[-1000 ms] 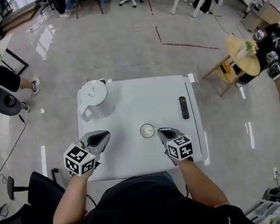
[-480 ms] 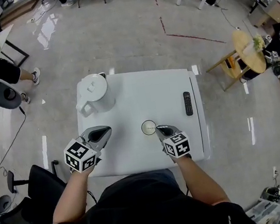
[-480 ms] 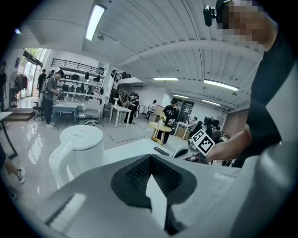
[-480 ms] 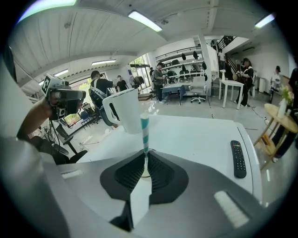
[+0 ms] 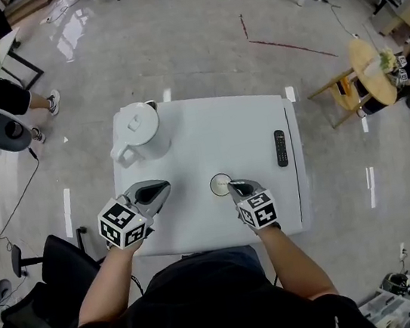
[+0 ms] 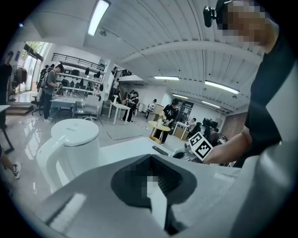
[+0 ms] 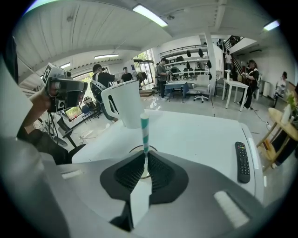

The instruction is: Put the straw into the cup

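Note:
A teal-and-white striped straw point(image 7: 145, 135) stands upright, pinched between the jaws of my right gripper point(image 7: 145, 160), which is shut on it. Its lower end is over the rim of a small clear cup point(image 7: 136, 150) just beyond the jaws; whether the tip is inside cannot be told. In the head view the cup point(image 5: 221, 184) sits on the white table point(image 5: 209, 140) right at the tip of the right gripper point(image 5: 236, 187). My left gripper point(image 5: 157, 189) hovers at the table's front left, jaws shut and empty.
A white kettle point(image 5: 138, 132) stands at the table's back left, also large in the left gripper view as the kettle point(image 6: 70, 148). A black remote point(image 5: 280, 147) lies near the right edge. A black chair point(image 5: 51, 282) is at my left. People sit at desks further off.
The head view has shifted slightly. The right gripper with the straw stays at the cup's near edge; the left gripper barely moves.

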